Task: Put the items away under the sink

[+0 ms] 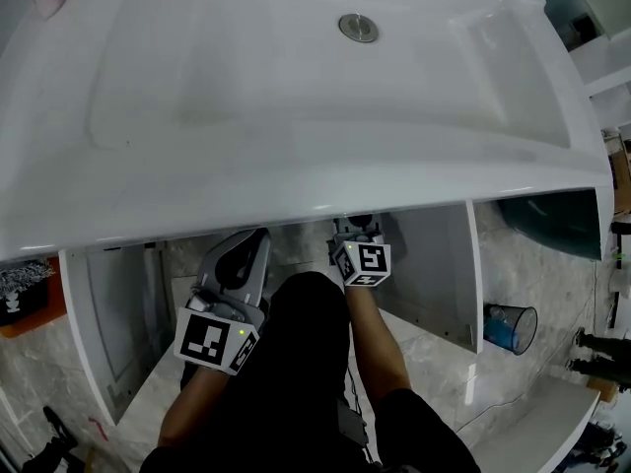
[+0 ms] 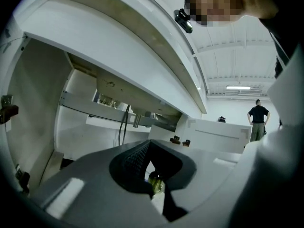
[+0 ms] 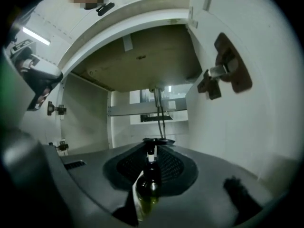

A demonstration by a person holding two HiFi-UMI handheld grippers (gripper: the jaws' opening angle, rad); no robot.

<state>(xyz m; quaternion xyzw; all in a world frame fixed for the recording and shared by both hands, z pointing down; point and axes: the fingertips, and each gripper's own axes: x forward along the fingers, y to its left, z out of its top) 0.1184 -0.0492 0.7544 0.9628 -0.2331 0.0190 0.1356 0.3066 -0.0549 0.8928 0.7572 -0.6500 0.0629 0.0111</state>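
White sink (image 1: 296, 156) is seen above the open cabinet (image 1: 434, 264); a dark pump bottle (image 3: 149, 184) is gripped by the right tool (image 3: 154, 141); the left tool (image 2: 149, 143) is closed.

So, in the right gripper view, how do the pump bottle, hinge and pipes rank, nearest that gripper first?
1. pump bottle, clamped in the right gripper, centre.
2. hinge, on the white panel at right.
3. pipes, at the cabinet's back.

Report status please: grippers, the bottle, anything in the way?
Right gripper shut on dark glass pump bottle, at open white cabinet under white sink. Left gripper shut on small yellowish item, kind unclear. No obstacle seen.
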